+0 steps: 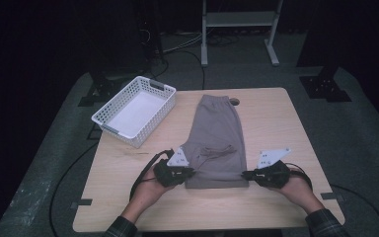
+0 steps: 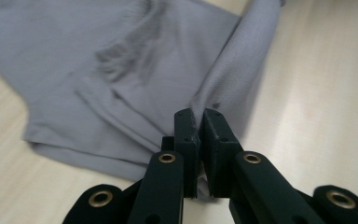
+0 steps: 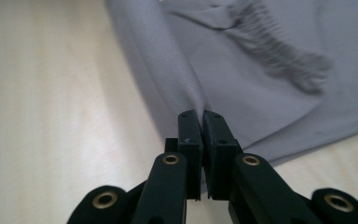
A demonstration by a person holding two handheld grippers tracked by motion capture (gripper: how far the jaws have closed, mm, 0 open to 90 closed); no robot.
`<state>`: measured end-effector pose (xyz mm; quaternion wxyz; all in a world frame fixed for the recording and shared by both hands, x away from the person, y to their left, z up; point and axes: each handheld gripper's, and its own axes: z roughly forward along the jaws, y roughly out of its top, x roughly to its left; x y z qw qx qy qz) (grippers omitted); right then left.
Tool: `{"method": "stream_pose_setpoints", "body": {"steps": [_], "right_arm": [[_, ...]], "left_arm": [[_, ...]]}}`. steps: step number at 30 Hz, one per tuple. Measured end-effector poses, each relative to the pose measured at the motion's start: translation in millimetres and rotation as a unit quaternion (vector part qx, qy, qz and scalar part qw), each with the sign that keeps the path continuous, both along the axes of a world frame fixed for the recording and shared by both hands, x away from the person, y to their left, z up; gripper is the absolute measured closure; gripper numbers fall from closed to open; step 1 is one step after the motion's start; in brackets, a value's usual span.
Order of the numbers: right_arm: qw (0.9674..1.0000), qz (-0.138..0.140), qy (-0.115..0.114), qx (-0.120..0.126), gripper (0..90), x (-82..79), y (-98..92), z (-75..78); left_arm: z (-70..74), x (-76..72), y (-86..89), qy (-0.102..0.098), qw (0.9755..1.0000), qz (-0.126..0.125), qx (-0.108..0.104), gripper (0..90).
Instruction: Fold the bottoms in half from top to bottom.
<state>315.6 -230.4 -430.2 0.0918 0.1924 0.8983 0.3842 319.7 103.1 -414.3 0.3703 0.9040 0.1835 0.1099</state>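
Here, grey shorts [image 1: 217, 143] pinched, clamped hems hidden.

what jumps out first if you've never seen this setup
A pair of grey shorts lies flat in the middle of the wooden table, and the left gripper and right gripper each pinch one near corner of it. In both gripper views the jaws are shut on a raised fold of the fabric. An empty white basket sits at the table's far left corner.
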Motion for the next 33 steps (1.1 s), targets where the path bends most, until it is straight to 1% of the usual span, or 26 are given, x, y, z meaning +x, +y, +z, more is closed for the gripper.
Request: {"method": "stream_pose_setpoints", "body": {"steps": [1, 2, 3, 8, 9, 10, 11, 12, 13, 14, 19, 20, 23, 24, 28, 30, 33], "right_arm": [[1.0000, -0.007, 0.000, -0.001, 86.2, 4.8, 1.0, 0.2], [0.9999, -0.013, 0.000, -0.002, 86.2, 9.8, 2.0, -0.1], [0.9999, -0.013, 0.000, -0.002, 86.2, 9.8, 2.0, -0.1], [0.9991, -0.039, -0.005, -0.016, 86.1, 33.4, 7.1, -5.7], [0.9987, -0.047, 0.001, -0.020, 86.1, 42.6, 8.7, -11.1], [0.9983, -0.052, 0.005, -0.027, 86.1, 46.3, 9.5, -14.6], [0.9980, -0.054, 0.009, -0.032, 86.1, 50.0, 10.2, -18.7], [0.9974, -0.058, 0.015, -0.039, 86.1, 52.6, 11.1, -22.5], [0.9969, -0.060, 0.019, -0.047, 86.1, 54.7, 12.1, -25.8], [0.9967, -0.060, 0.021, -0.050, 86.1, 56.1, 13.1, -28.2], [0.9962, -0.062, 0.026, -0.056, 86.1, 57.7, 15.1, -30.8], [0.9960, -0.063, 0.027, -0.057, 86.2, 57.4, 15.3, -31.1], [0.9957, -0.061, 0.024, -0.065, 86.2, 54.8, 16.8, -30.9], [0.9957, -0.060, 0.025, -0.065, 86.2, 53.9, 16.9, -30.7], [0.9958, -0.056, 0.027, -0.068, 86.2, 49.7, 17.3, -30.4], [0.9959, -0.055, 0.026, -0.068, 86.2, 48.5, 17.2, -30.5], [0.9960, -0.050, 0.030, -0.067, 86.1, 43.8, 16.5, -30.4]], "left_arm": [[-2.4, 9.9, -2.0, -0.001, 0.9999, 0.015, 0.003, 84.9], [-3.9, 15.0, -2.8, 0.000, 0.9998, 0.020, 0.004, 85.0], [-3.9, 15.0, -2.8, 0.000, 0.9998, 0.020, 0.004, 84.9], [-16.2, 38.8, -6.5, 0.006, 0.9987, 0.049, 0.013, 84.8], [-19.7, 42.9, -8.0, 0.009, 0.9983, 0.054, 0.016, 84.8], [-26.7, 49.9, -11.1, 0.014, 0.9978, 0.060, 0.024, 84.8], [-26.7, 49.9, -11.1, 0.014, 0.9978, 0.060, 0.024, 84.8], [-33.7, 55.1, -14.1, 0.023, 0.9973, 0.061, 0.034, 84.8], [-37.0, 56.7, -15.7, 0.023, 0.9970, 0.062, 0.040, 84.8], [-39.4, 57.8, -16.9, 0.023, 0.9968, 0.062, 0.044, 84.8], [-41.3, 59.6, -17.9, 0.032, 0.9966, 0.061, 0.045, 84.9], [-41.5, 59.0, -18.4, 0.030, 0.9966, 0.060, 0.047, 85.0], [-40.9, 56.6, -20.1, 0.031, 0.9966, 0.054, 0.054, 85.0], [-40.5, 54.7, -20.3, 0.034, 0.9966, 0.049, 0.057, 85.0], [-39.9, 51.5, -20.2, 0.034, 0.9967, 0.041, 0.061, 84.9], [-40.2, 48.5, -20.0, 0.035, 0.9969, 0.039, 0.059, 84.9], [-40.1, 43.6, -19.0, 0.040, 0.9970, 0.032, 0.058, 84.9]]}}
